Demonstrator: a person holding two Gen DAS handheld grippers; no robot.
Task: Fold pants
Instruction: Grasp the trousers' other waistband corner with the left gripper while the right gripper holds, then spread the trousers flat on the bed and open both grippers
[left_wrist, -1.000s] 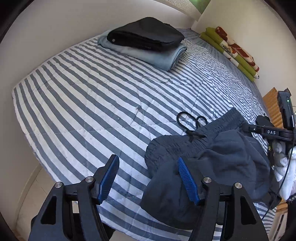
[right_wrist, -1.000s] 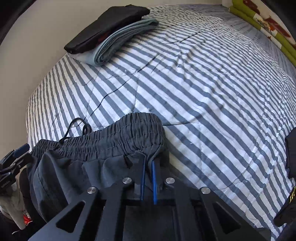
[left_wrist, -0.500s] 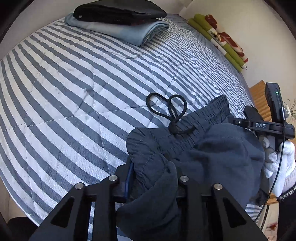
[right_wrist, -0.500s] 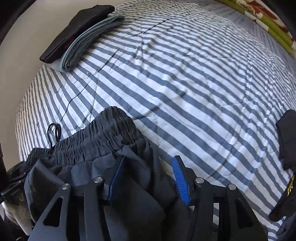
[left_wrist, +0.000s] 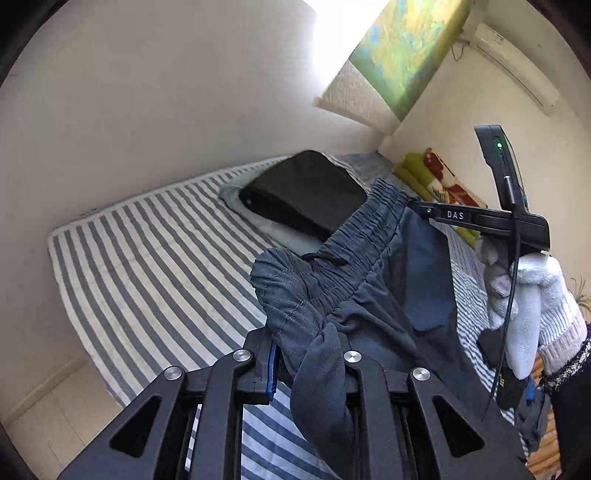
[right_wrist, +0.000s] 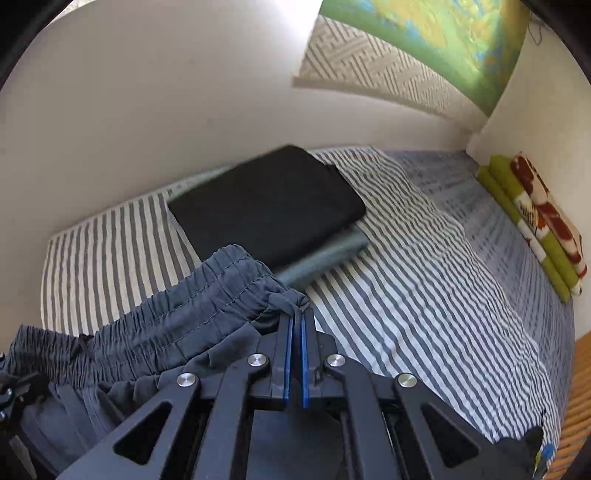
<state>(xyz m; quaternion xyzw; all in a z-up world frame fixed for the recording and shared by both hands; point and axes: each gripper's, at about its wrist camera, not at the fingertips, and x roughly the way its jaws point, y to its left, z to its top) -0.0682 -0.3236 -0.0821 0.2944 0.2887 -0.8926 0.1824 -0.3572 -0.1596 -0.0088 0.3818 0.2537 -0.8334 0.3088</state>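
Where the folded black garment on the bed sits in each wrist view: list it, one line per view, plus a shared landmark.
Left wrist view: the folded black garment lies centre, on a light blue folded piece, just behind the raised pants waistband.
Right wrist view: it lies centre-left, above the waistband.
Shared landmark: the green and red blanket along the wall, at right.

Daylight from upper right; blown-out glare on the far wall (left_wrist: 332, 44). Fisheye bending, dark corner vignetting. Slight motion blur.
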